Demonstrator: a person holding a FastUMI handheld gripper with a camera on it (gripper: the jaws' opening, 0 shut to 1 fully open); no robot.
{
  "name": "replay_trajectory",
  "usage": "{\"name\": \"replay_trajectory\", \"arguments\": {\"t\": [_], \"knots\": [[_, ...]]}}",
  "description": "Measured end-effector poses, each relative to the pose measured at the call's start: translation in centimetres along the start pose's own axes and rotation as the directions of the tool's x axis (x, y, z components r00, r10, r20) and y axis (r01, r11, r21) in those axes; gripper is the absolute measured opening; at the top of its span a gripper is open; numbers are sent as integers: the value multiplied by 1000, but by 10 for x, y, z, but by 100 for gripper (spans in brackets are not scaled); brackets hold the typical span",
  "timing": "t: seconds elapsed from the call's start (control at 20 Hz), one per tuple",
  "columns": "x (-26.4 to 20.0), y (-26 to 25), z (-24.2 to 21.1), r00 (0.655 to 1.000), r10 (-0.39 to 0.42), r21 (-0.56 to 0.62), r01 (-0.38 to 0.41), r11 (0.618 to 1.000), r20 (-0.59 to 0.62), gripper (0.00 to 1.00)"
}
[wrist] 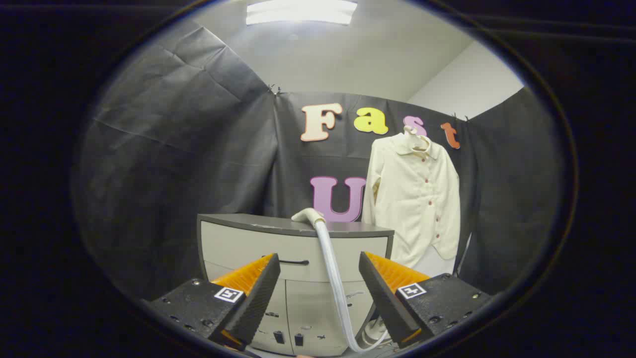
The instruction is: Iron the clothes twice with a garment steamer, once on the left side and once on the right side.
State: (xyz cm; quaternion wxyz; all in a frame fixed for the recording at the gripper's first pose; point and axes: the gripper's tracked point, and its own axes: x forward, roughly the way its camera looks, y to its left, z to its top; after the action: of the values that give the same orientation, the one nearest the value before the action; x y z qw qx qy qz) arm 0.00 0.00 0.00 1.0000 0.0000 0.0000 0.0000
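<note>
fingers (318, 293) apart, empty; steamer head (308, 216) on cabinet worktop (278, 226) at 12 o'clock, shirt (415, 199) hanging at 1 — risk: trailing hose (334, 278) snags fingers on approach

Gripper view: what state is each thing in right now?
Gripper: open, holding nothing.
Steamer head: lying on the cabinet top, untouched.
Steamer hose: hanging down the cabinet front.
Shirt: on a hanger, buttoned, beyond the cabinet.
Cabinet: drawer and doors shut.
</note>
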Motion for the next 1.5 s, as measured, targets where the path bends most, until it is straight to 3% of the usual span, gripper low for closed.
{"name": "replay_trajectory", "arguments": {"t": [0.2, 0.6, 0.9, 1.5], "knots": [[-8, 5, 4, 1000, 21, 22, -21, 1000, 6, 97], [-14, -4, -8, 1000, 2, -42, -2, 999, -10, 97], [-18, -12, -10, 1000, -3, -10, 3, 1000, -18, 97], [45, -9, -26, 994, 38, 25, -36, 999, -104, 97]]}}
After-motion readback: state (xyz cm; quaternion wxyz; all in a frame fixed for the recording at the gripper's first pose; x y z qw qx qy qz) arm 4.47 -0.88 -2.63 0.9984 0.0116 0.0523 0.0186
